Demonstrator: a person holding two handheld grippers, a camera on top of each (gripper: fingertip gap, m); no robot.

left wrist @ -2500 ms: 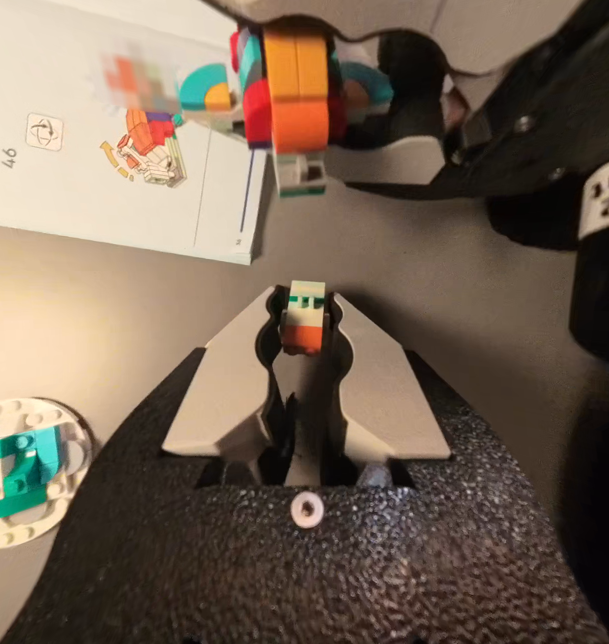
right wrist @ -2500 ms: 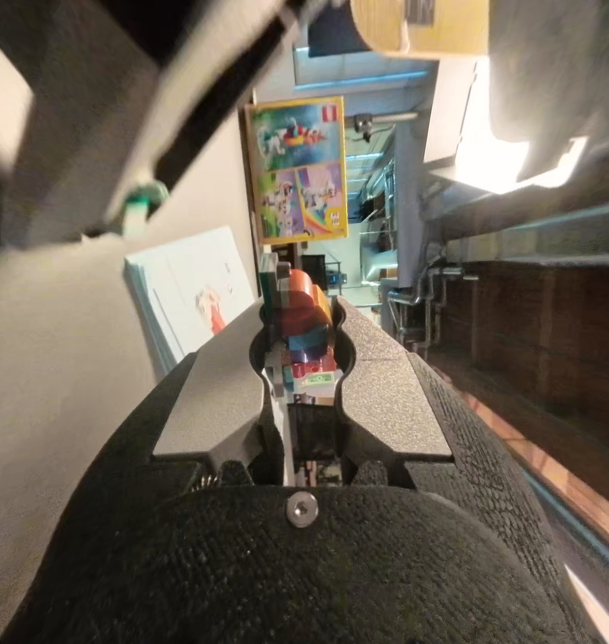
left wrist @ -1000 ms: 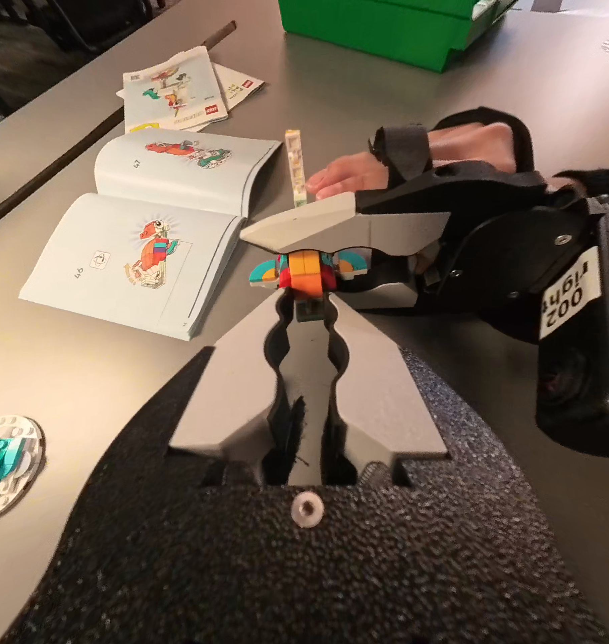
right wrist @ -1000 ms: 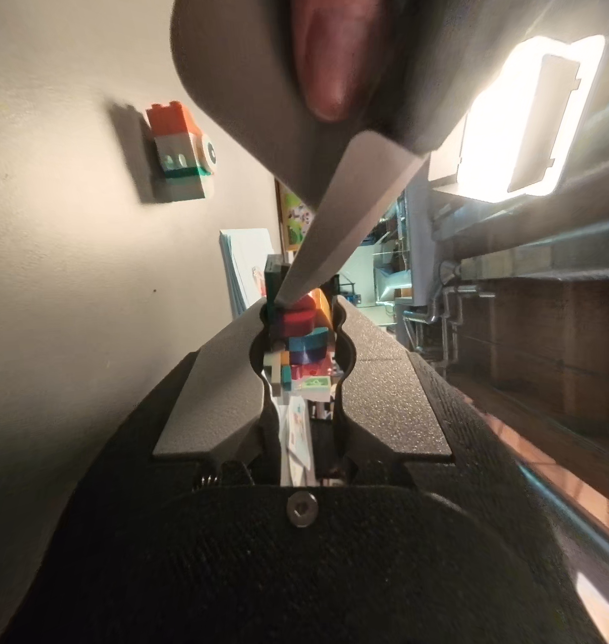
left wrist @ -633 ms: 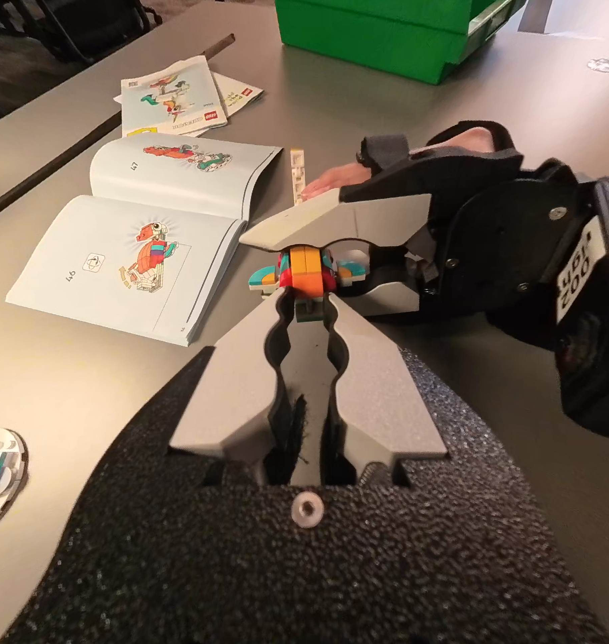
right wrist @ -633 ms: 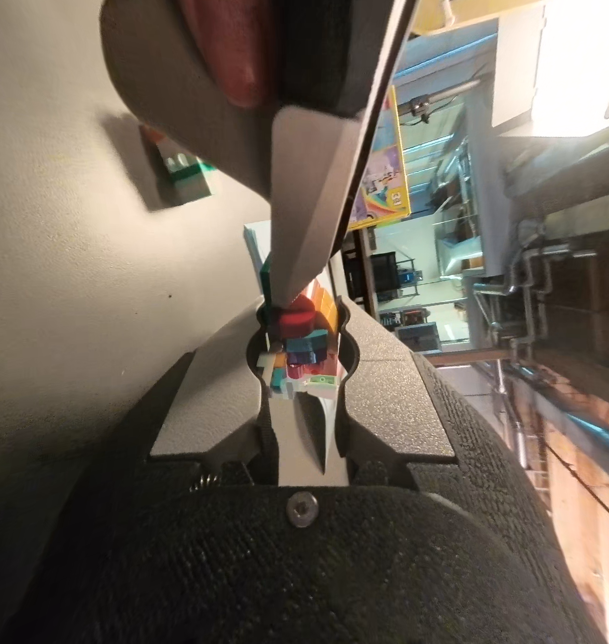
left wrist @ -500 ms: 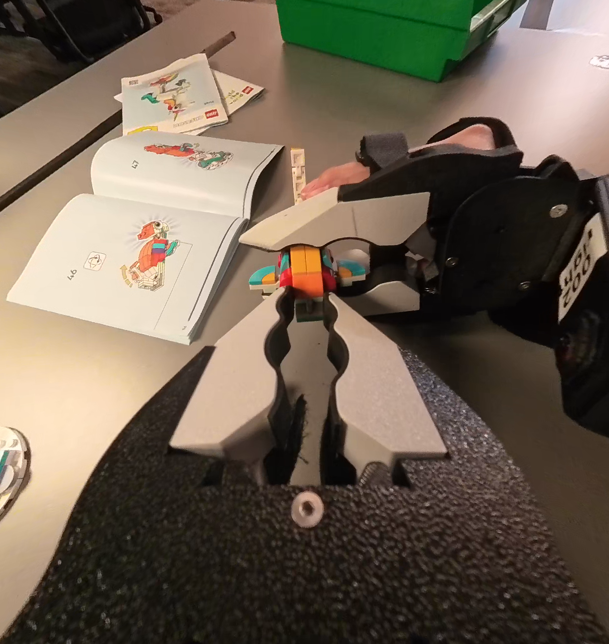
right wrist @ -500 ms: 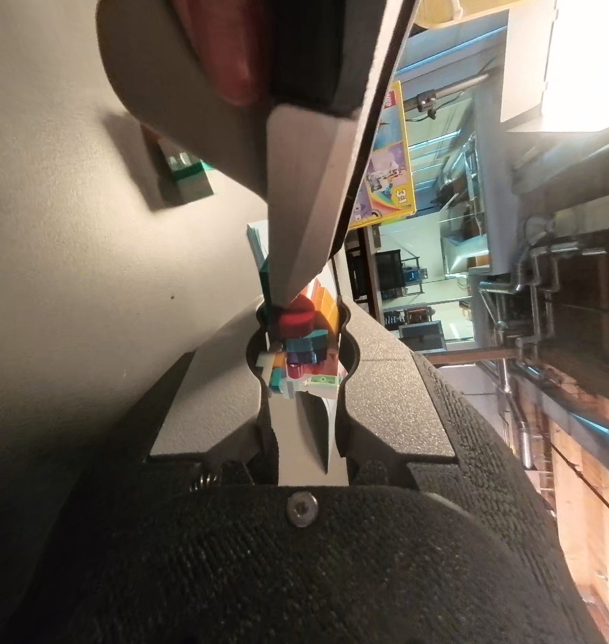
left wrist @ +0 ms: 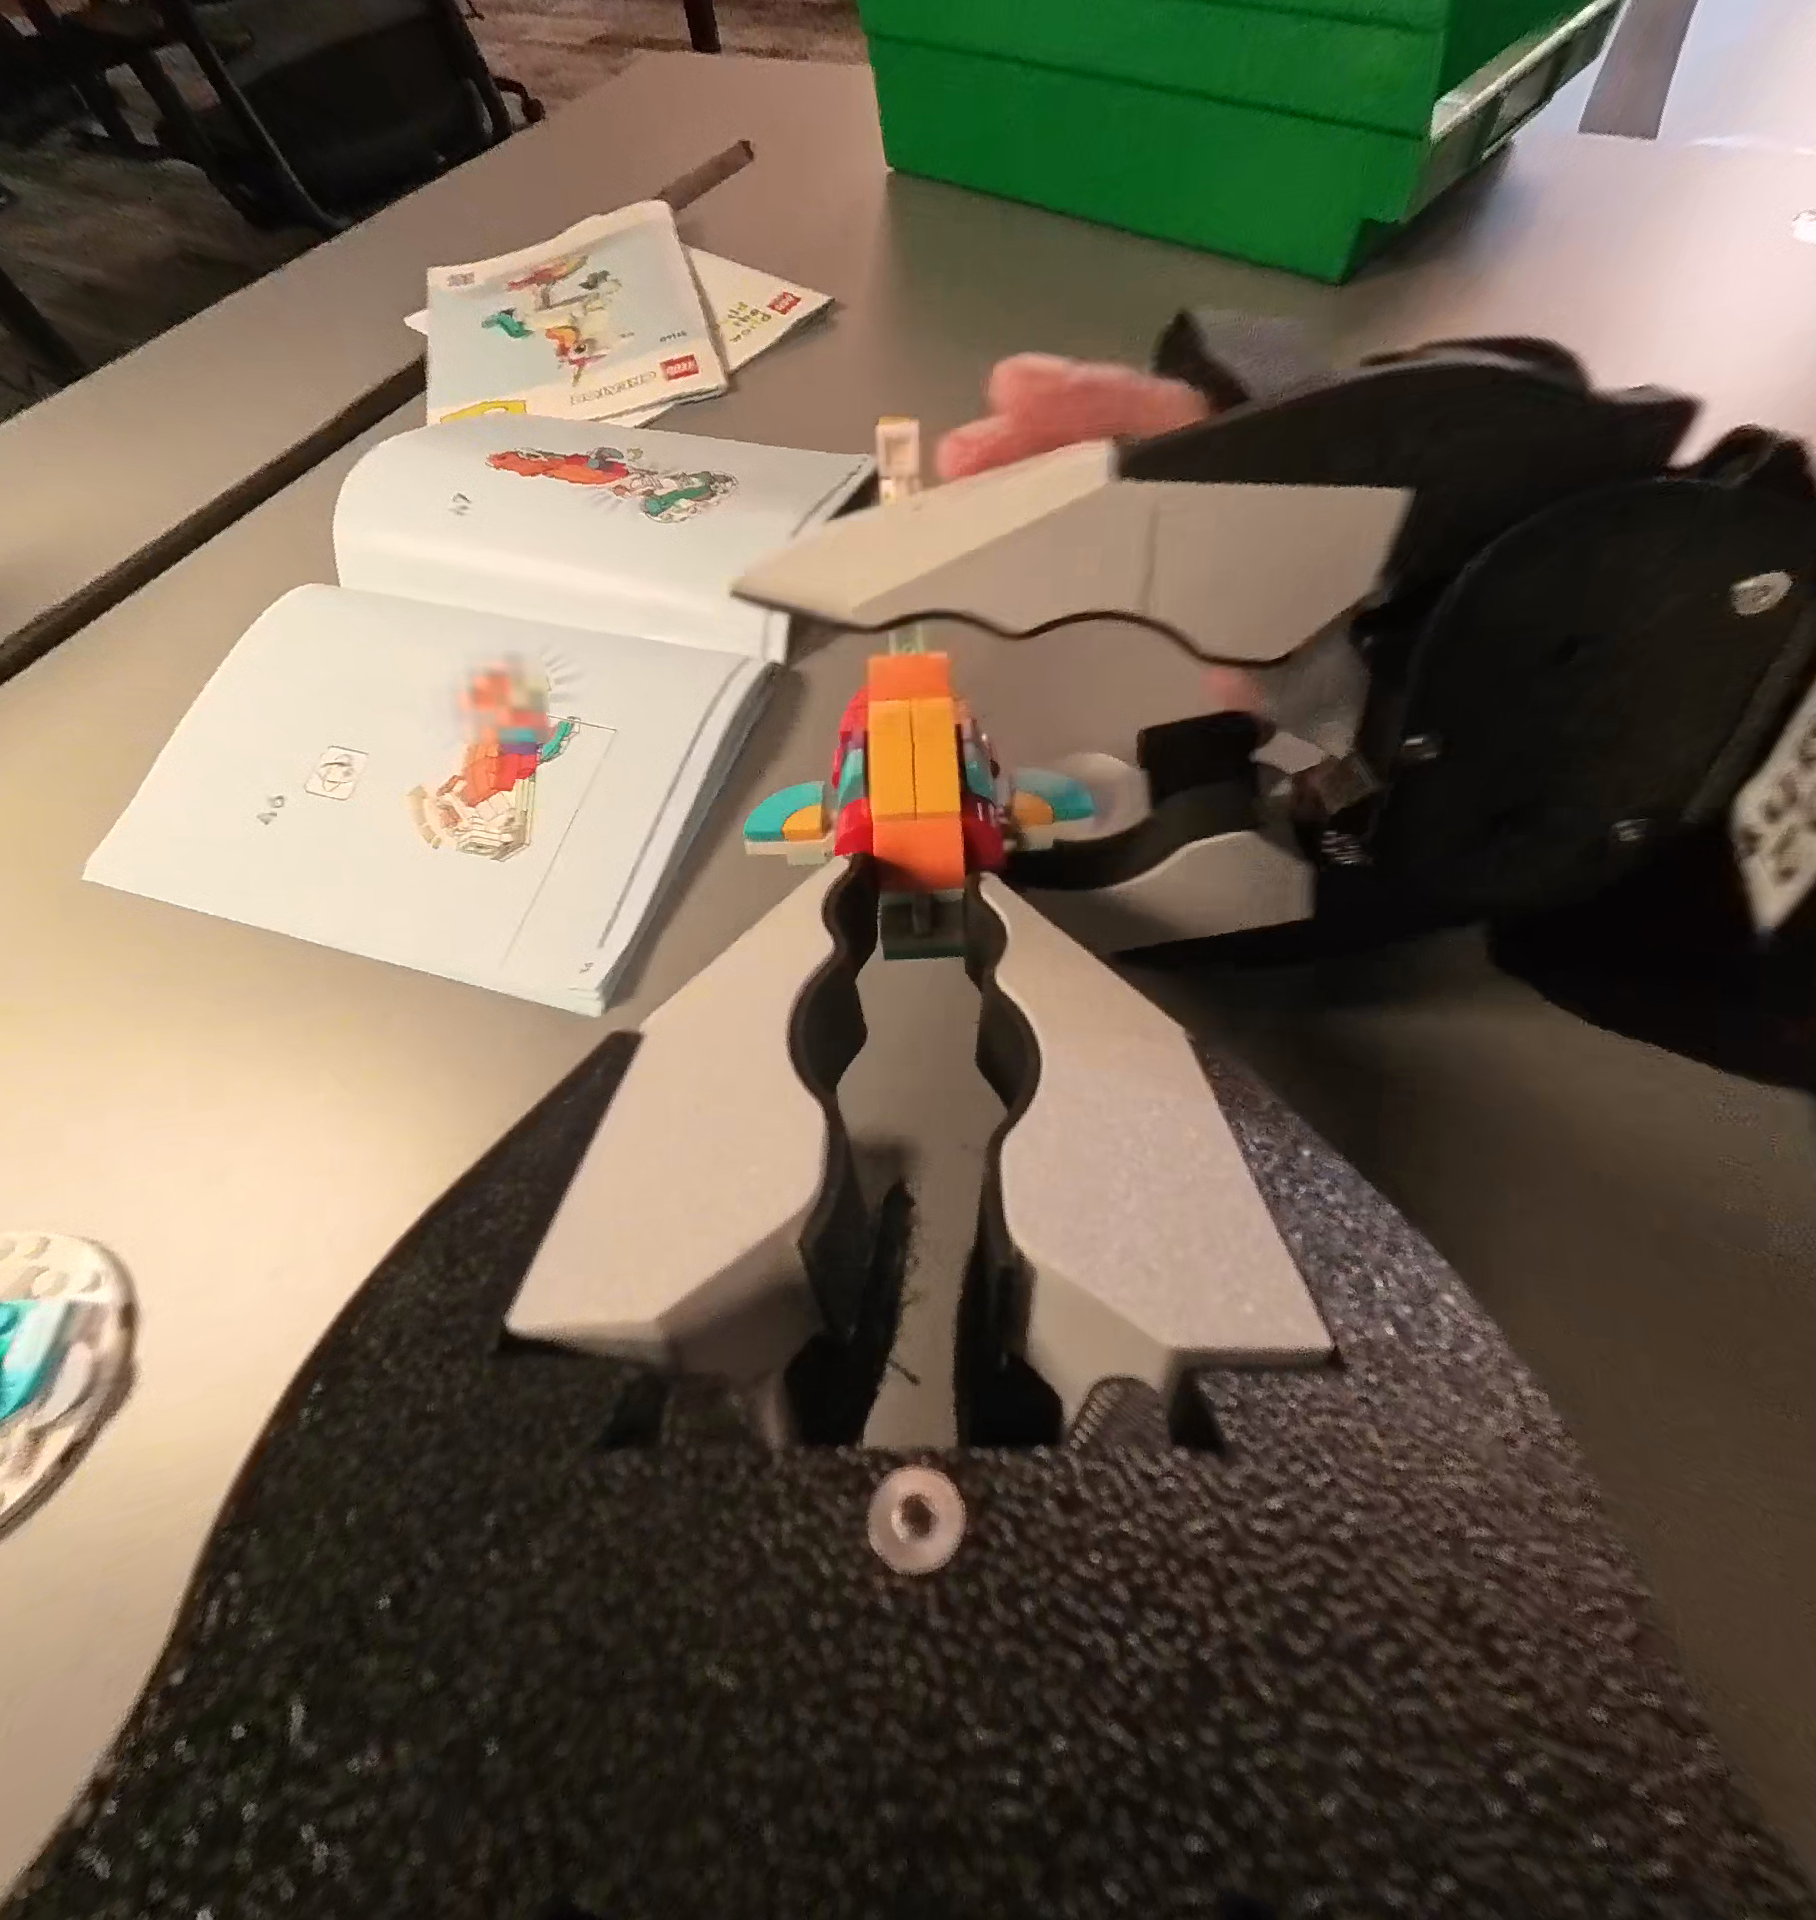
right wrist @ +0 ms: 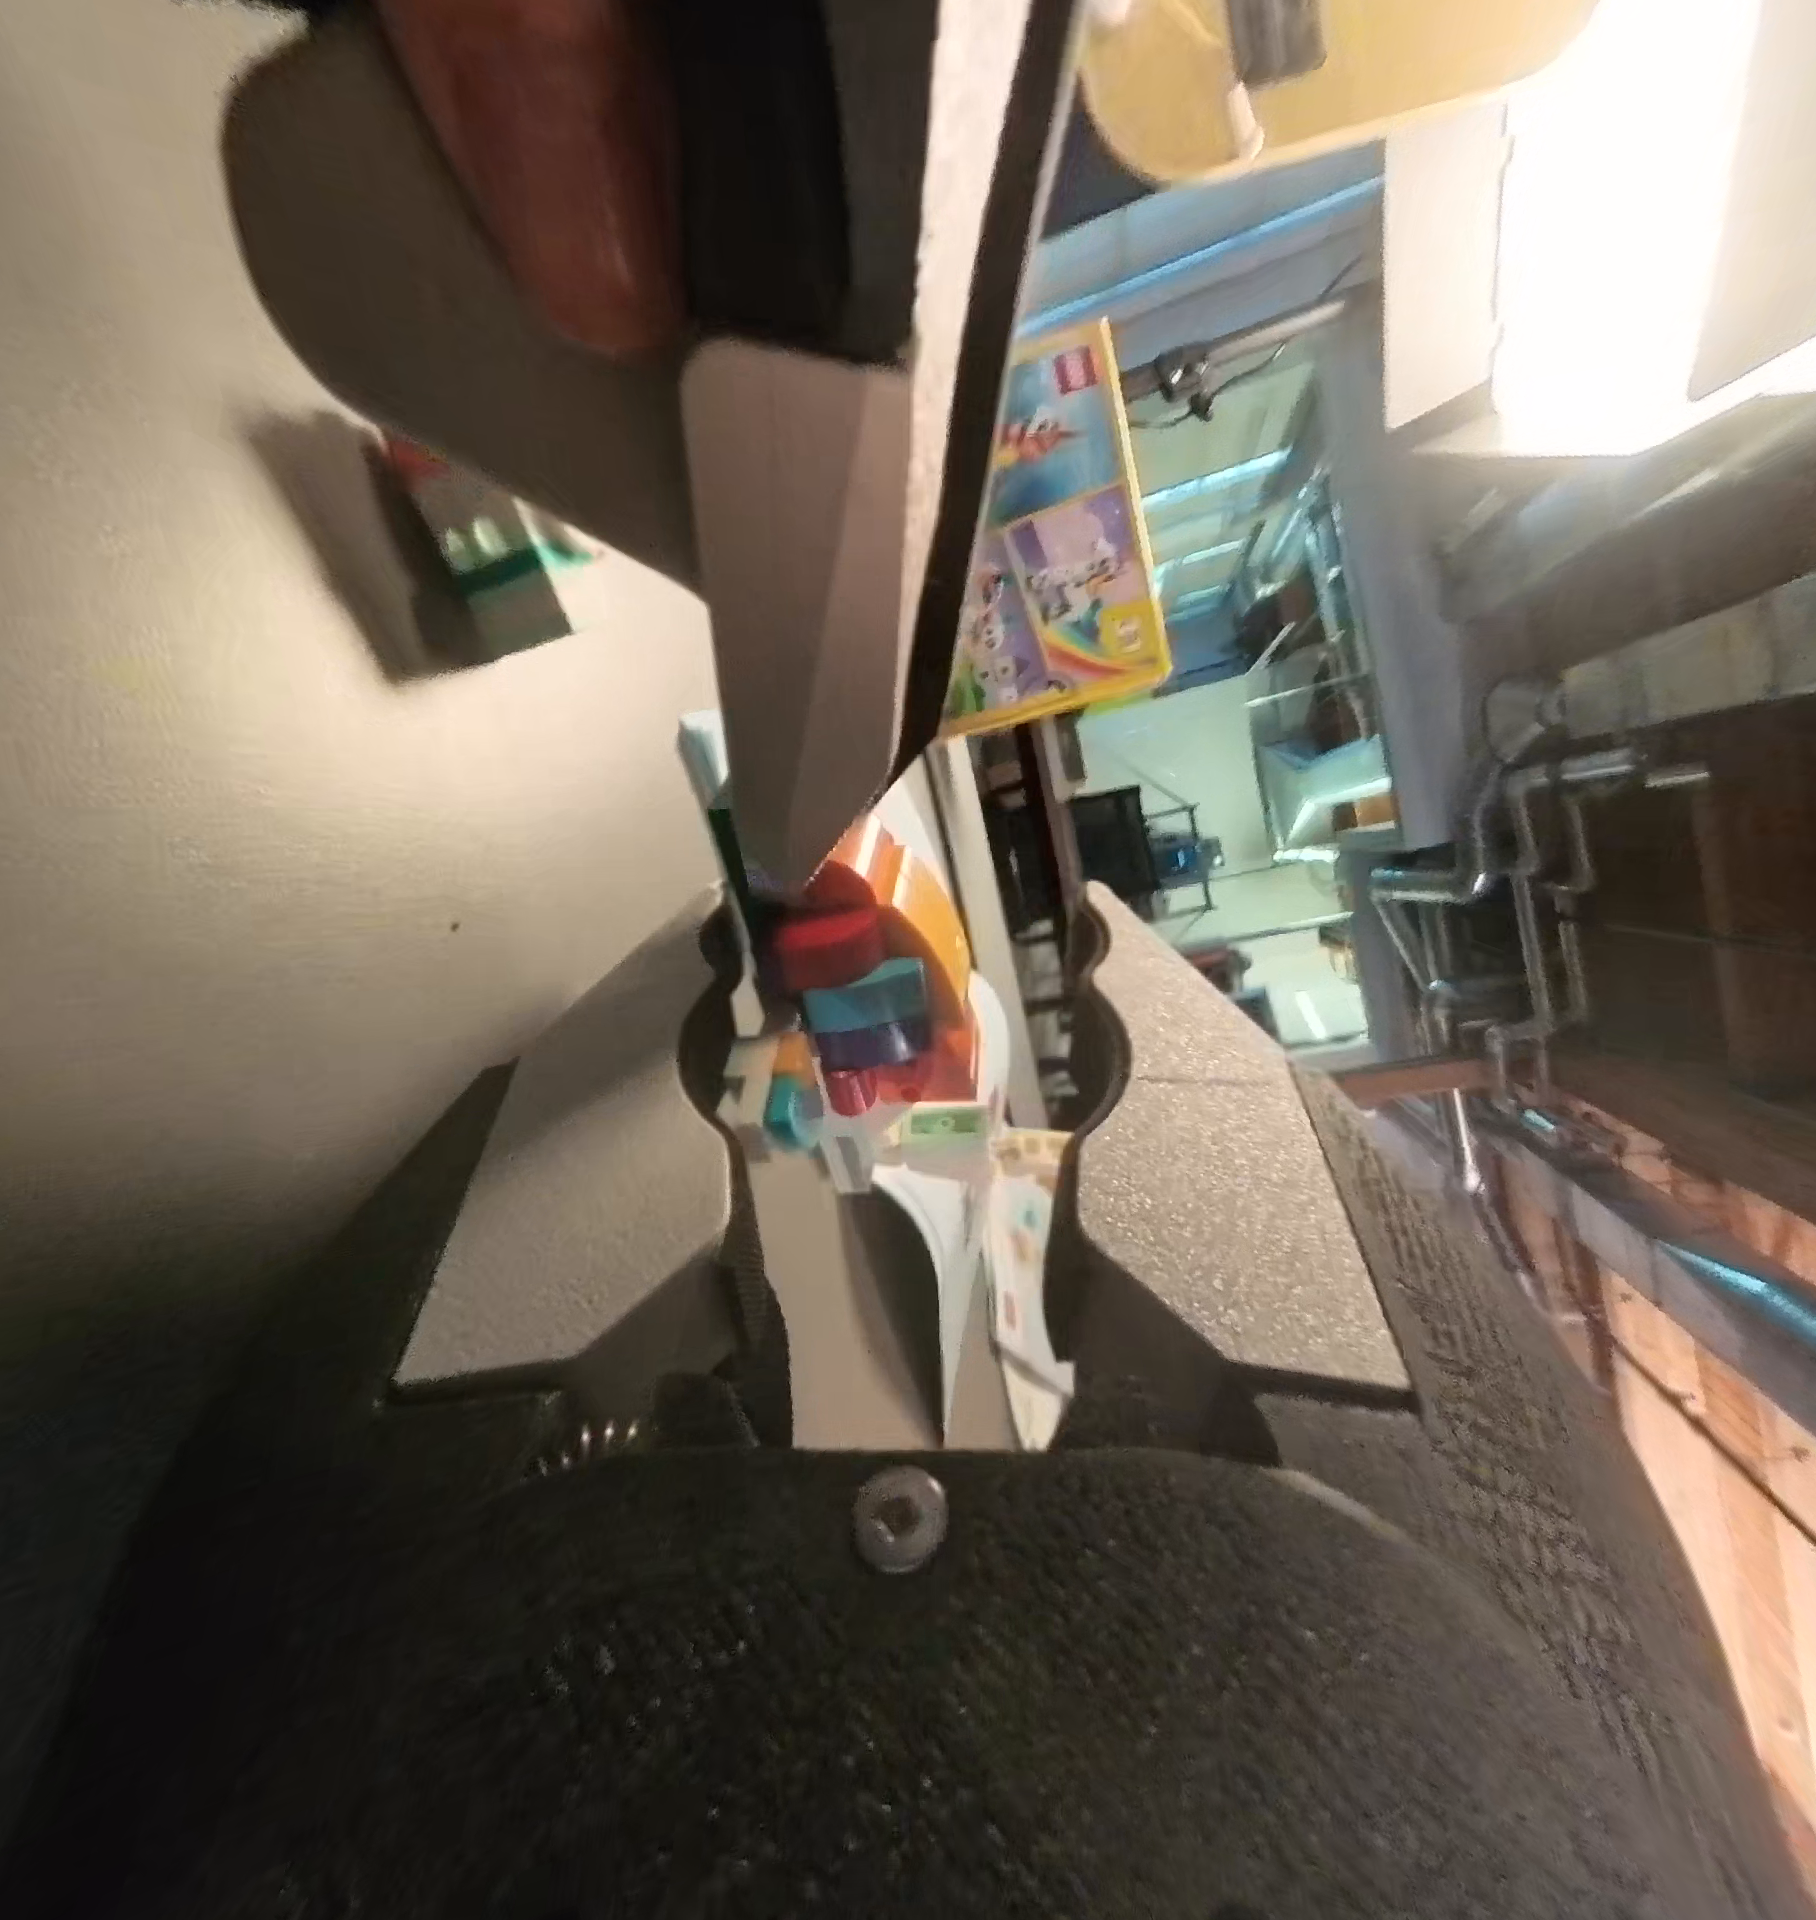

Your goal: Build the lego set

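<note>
**Hand-over: your left gripper has the model, your right has let go**

Your left gripper (left wrist: pixel 919 914) pinches the bottom of the lego model (left wrist: pixel 912 769) between its fingertips, holding it just above the table (left wrist: pixel 208 1060). Half a second ago your right gripper (left wrist: pixel 945 717) clamped it from the side; its jaws now gape wide, one finger above and one below, touching nothing that shows. In my judgement that frees your right for the small head piece (right wrist: pixel 488 561) lying on the table, beside the open instruction booklet (left wrist: pixel 384 748).
</note>
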